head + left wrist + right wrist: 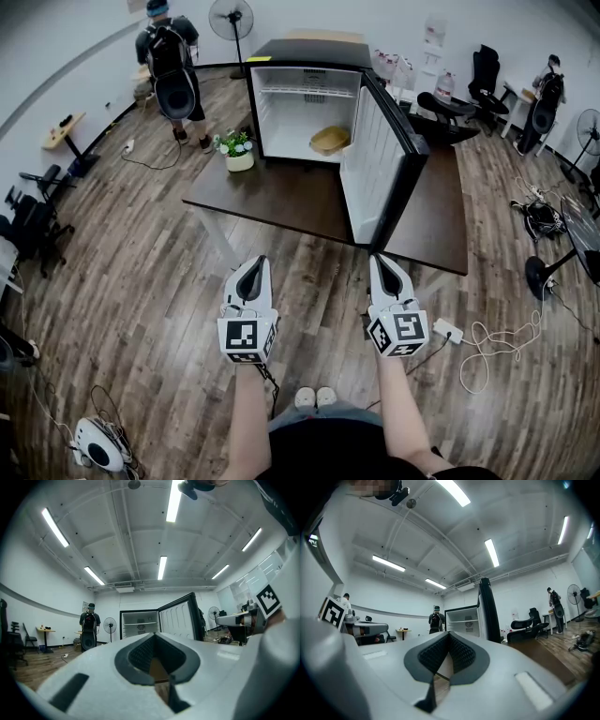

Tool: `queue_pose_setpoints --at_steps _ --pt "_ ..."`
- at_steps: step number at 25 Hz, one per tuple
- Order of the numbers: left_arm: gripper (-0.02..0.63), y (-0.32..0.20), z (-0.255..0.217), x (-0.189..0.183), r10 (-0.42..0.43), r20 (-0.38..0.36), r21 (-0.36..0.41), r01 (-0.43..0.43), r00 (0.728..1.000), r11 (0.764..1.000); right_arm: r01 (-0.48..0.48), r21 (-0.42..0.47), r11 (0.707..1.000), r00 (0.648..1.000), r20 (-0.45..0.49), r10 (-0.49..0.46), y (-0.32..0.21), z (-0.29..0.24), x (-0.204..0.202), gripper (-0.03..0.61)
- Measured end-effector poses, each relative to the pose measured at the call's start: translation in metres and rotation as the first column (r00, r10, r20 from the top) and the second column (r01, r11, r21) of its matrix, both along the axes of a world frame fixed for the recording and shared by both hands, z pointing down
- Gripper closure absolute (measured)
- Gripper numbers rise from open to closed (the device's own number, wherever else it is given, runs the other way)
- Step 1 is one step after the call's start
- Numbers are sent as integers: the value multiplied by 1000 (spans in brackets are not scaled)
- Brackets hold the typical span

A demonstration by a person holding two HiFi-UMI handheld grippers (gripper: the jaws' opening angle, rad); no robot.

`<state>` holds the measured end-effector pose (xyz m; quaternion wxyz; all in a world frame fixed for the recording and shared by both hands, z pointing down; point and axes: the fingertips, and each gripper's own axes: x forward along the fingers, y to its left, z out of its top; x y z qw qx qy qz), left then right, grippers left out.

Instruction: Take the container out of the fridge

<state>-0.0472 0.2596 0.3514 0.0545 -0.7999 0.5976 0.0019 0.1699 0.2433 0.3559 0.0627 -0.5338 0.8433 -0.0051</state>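
Two closed, empty items: left gripper (252, 267); right gripper (382, 262); both near, well short of the fridge (305, 54). Container (329, 141): tan, far, low right inside it; advised: open jaws early, enter left of the door (373, 164), pinch the near rim.

Matt wooden table (272, 192), plastic-lined fridge (302, 120)

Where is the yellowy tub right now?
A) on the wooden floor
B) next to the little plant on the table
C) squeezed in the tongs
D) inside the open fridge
D: the container sits on the bottom of the fridge, whose door stands open, while the left tongs and right tongs are shut and empty, short of the table.
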Motion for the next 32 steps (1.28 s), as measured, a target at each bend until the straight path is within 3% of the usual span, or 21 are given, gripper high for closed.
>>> queue_pose_setpoints --at_steps 7,15,21,25,32 --pt "609 -3 3 1 2 -2 -5 -2 1000 1000 29 9 1000 1000 -7 -29 -2 1 -5 576" --pt "608 -7 4 -1 14 -3 -8 -14 1000 1000 82 17 996 993 -92 -80 -2 -6 -28 335" --pt "607 -13 -1 -9 21 -9 1 -21 1000 1000 81 28 996 987 -143 -77 -7 -9 -43 210" --pt "608 -16 3 -13 32 -10 -7 -32 999 999 75 24 997 984 -162 -70 -7 -2 -51 166" --pt "607 -24 7 -26 33 -9 -6 -33 999 999 57 38 998 986 -157 -50 -10 2 -61 161"
